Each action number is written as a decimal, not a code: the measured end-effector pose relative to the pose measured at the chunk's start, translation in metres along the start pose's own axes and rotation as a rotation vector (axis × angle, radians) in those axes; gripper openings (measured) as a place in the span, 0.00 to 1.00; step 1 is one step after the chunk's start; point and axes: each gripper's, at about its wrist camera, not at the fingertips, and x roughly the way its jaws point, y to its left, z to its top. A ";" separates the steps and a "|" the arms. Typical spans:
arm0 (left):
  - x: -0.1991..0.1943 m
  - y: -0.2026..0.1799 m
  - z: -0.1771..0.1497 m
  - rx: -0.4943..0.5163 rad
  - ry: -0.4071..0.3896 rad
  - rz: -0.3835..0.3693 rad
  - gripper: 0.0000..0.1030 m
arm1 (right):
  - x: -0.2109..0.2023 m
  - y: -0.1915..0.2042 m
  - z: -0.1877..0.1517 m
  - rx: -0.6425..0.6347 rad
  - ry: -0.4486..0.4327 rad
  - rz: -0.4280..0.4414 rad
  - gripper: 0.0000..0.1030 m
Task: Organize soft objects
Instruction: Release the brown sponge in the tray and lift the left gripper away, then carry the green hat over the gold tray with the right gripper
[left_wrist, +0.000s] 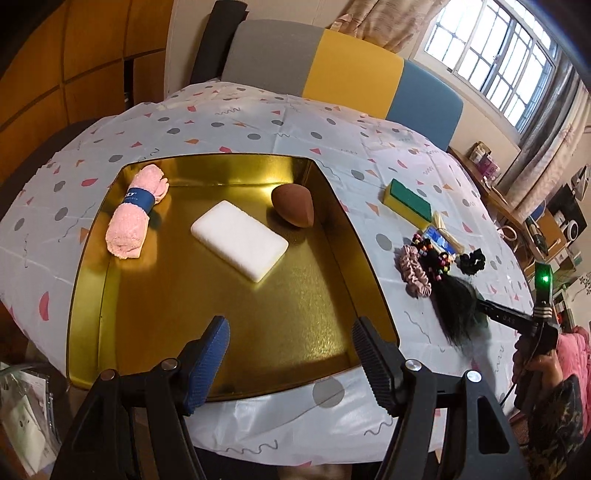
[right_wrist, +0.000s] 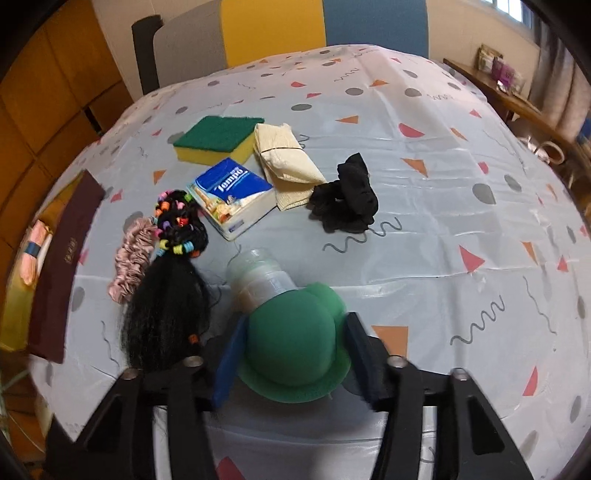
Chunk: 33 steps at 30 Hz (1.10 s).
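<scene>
Green sponge lies between right gripper pads at 6 o'clock, touching both; long axis toward 12, its far end hiding a clear bottle. Left gripper gapes empty over gold tray.

In the right wrist view the gold tray at the table's left edge is mostly cut off by the picture's rim and partly covered by a dark red lid, with only a strip of the pink rolled towel showing. The clear bottle is half hidden behind the green sponge, its contents unreadable. In the left wrist view the tissue pack and cream cloth near the table's right edge are too small and overlapped to make out
</scene>
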 end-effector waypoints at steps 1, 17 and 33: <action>-0.001 0.000 -0.002 -0.002 0.000 -0.002 0.68 | 0.003 -0.001 0.000 0.006 0.009 0.005 0.62; -0.020 0.013 -0.019 0.031 -0.066 0.089 0.68 | 0.009 0.014 -0.006 -0.033 0.007 -0.014 0.43; -0.036 0.030 -0.023 0.019 -0.117 0.146 0.68 | -0.034 -0.010 -0.009 0.164 -0.104 -0.027 0.43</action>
